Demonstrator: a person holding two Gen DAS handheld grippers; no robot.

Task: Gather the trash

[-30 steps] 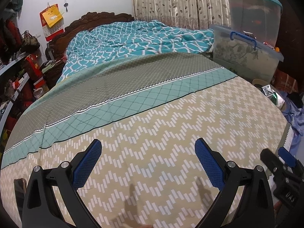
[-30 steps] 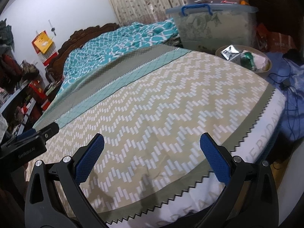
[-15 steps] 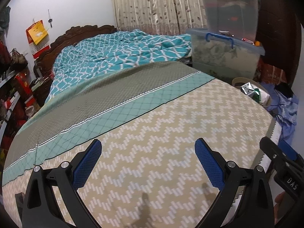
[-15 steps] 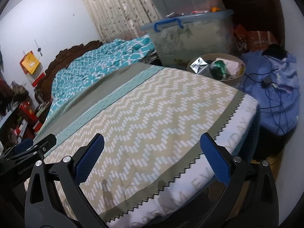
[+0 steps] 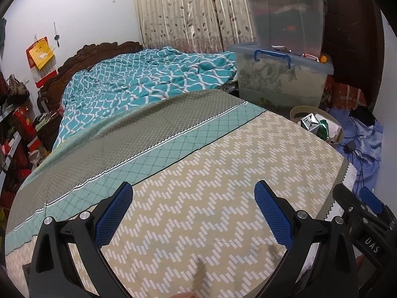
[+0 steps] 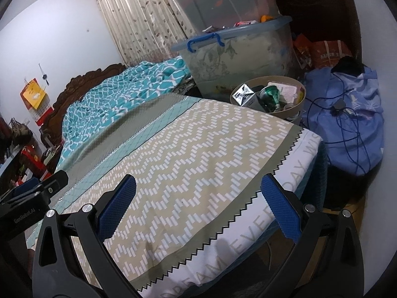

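A round beige bin (image 6: 296,105) stands beside the bed's far right corner, holding a silver carton (image 6: 244,94), a green can (image 6: 270,94) and other trash. It also shows in the left wrist view (image 5: 296,113). My left gripper (image 5: 193,208) is open and empty over the bed's zigzag-patterned sheet (image 5: 211,186). My right gripper (image 6: 198,198) is open and empty near the bed's foot edge. Each gripper's body shows at the edge of the other's view.
Stacked clear storage boxes (image 6: 238,49) stand behind the bin. A blue cloth bundle (image 6: 347,124) with cables lies right of it. A teal blanket (image 5: 148,82) is heaped at the headboard. Cluttered shelves (image 5: 15,129) are at left.
Both grippers have swung to the right, bringing the bin and blue bundle more into view. Both stay open and empty.
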